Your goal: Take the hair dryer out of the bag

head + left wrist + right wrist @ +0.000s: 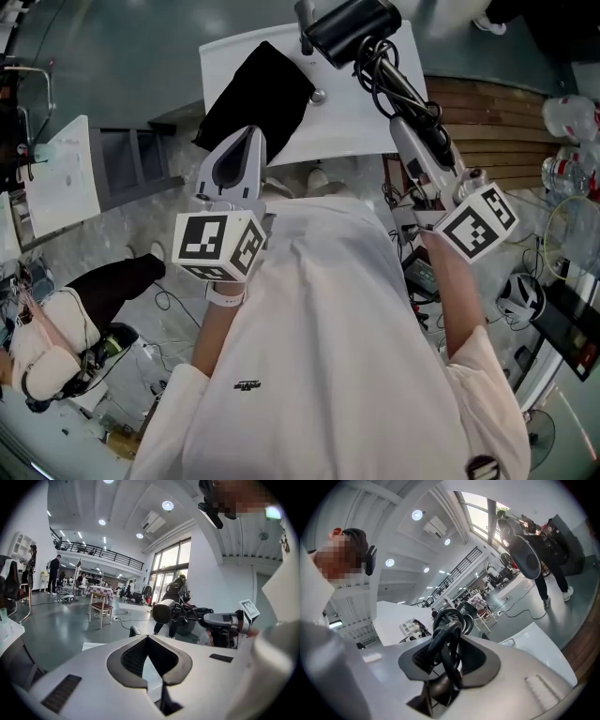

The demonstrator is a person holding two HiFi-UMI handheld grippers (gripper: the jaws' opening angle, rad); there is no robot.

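While the right gripper [403, 129] reaches toward the upper middle of the frame, its jaws are clamped on a looped bundle of glossy black cord [446, 634]. The hair dryer [349, 26], a matte black barrel, sits just beyond them above the far edge of the smooth white table [352, 127]. It is fully out of the bag [258, 94], a limp black fabric pouch lying flat on the table's left part.

The left gripper [246, 141] has a smooth white plastic shell with dark ribbed pads. Its jaws are closed together on nothing, just below the bag.

Each gripper carries a cube with black-and-white square markers [220, 246].

Around them is an open hall with a glossy grey floor [61, 625], round ceiling lights, a railed mezzanine and tall windows. Wooden slats [502, 131] lie at right.

A small dark logo on the white shirt [328, 356] is too small to read.
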